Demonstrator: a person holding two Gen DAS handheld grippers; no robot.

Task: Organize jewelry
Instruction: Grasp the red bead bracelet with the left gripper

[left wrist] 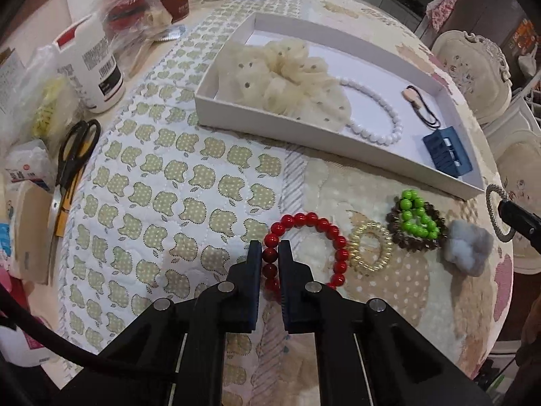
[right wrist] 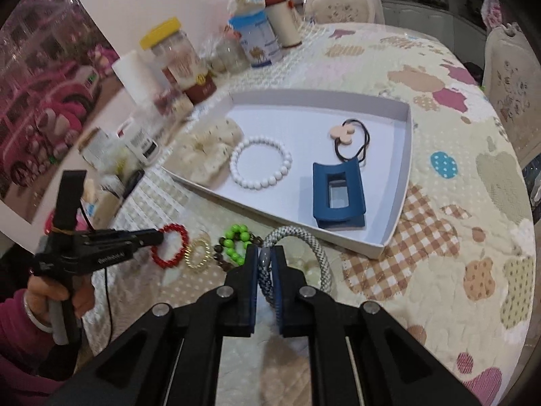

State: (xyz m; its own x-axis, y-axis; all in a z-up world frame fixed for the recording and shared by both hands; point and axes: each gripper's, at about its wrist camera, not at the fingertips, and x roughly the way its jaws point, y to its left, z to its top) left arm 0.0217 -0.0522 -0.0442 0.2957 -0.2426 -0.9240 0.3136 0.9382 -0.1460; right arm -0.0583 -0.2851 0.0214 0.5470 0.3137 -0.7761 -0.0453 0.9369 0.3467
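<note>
Four pieces already lie in the white tray (right wrist: 404,169); left gripper (left wrist: 270,248) jaws pinch the red bracelet (left wrist: 334,233), right gripper (right wrist: 265,253) jaws hold the grey rope bangle (right wrist: 321,253); three remain on the bench

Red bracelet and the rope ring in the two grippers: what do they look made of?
Red bracelet: round, glossy beads with highlights, probably glass, plastic or polished stone; the left gripper pinches one. Grey-white ring: woven, matte cord, likely fabric-covered elastic, clamped in the right gripper.
</note>
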